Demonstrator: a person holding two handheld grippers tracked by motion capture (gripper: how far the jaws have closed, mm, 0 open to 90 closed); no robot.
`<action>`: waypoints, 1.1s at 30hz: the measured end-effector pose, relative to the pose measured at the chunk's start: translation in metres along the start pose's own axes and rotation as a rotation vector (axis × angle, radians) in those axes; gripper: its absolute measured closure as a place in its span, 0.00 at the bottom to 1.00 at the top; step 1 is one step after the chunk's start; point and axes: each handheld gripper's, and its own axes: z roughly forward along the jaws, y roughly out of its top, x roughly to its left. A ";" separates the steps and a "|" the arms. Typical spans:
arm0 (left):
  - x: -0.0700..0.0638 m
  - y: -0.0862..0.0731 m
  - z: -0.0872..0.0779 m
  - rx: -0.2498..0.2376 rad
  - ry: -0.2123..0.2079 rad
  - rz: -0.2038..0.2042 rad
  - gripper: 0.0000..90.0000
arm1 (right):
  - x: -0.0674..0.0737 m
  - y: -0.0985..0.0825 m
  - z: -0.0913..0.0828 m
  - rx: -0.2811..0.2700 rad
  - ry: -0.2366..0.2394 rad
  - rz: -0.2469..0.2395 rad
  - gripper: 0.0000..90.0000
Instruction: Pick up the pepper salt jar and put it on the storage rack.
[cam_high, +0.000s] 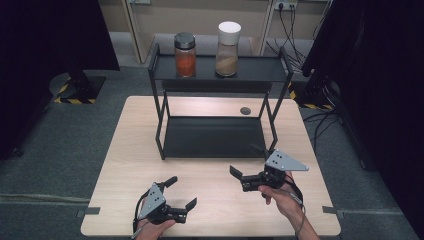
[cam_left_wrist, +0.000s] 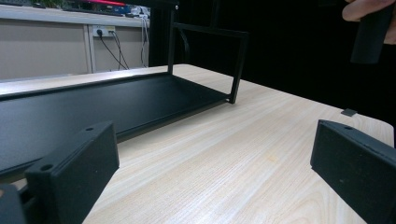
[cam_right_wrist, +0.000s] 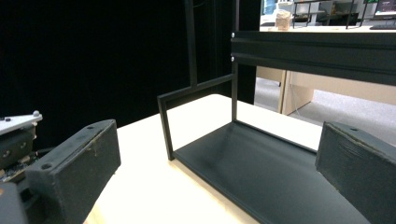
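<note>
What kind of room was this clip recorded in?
Probably an office or lab corner set up for recording: a small wooden table on grey carpet, black curtains on both sides, wall sockets with cables, and a black rack holding two spice jars.

Black rack on wood table

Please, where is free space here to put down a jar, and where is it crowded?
The lower shelf of the black rack is bare. The table is bare left of the rack and between the left gripper and right gripper. The top shelf holds the orange jar and the beige jar.
</note>
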 end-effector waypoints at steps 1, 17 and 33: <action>0.000 0.000 0.000 0.000 0.000 0.000 0.00 | 0.001 -0.002 0.000 0.000 0.000 -0.001 0.00; 0.000 0.000 0.000 0.000 0.002 0.002 0.00 | 0.009 -0.029 -0.002 0.020 0.000 -0.003 0.00; 0.000 0.000 0.000 0.000 0.010 0.002 0.00 | 0.013 -0.048 -0.001 0.025 0.007 -0.005 0.00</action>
